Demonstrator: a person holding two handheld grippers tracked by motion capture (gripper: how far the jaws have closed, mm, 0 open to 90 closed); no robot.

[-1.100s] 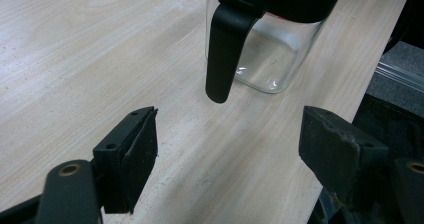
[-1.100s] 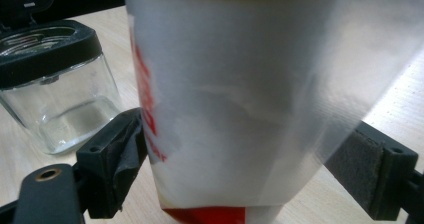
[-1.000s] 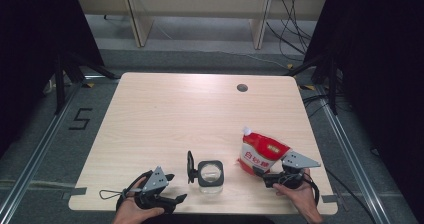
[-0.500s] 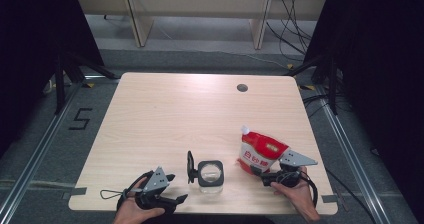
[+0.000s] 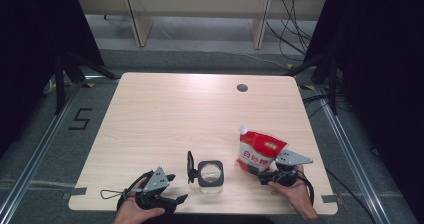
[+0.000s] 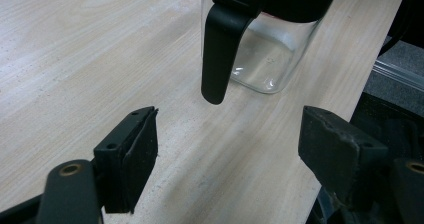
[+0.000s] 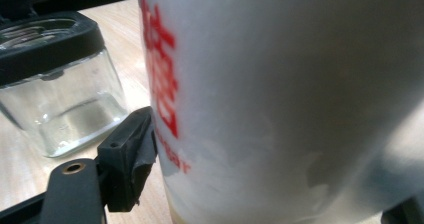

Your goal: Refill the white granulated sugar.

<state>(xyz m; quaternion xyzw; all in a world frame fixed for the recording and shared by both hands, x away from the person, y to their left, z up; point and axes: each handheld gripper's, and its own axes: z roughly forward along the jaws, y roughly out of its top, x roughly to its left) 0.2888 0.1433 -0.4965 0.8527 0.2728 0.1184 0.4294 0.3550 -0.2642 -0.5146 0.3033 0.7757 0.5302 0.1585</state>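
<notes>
Hovering near the table's (image 5: 150, 109) front edge, the left gripper (image 6: 227, 156) stands wide open on nothing — a glass jar (image 5: 210, 173) with its black lid lies just ahead. Beyond, the right gripper (image 5: 261, 174) has just been closing on the red-and-white pouch (image 5: 257, 152) between its jaws — left pad touching, firm grip uncertain.

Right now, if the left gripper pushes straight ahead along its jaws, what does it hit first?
Most likely the black handle hanging off the glass jar: it sits between the open left gripper jaws' line, nearer than the glass. Depth is hard to judge.
</notes>
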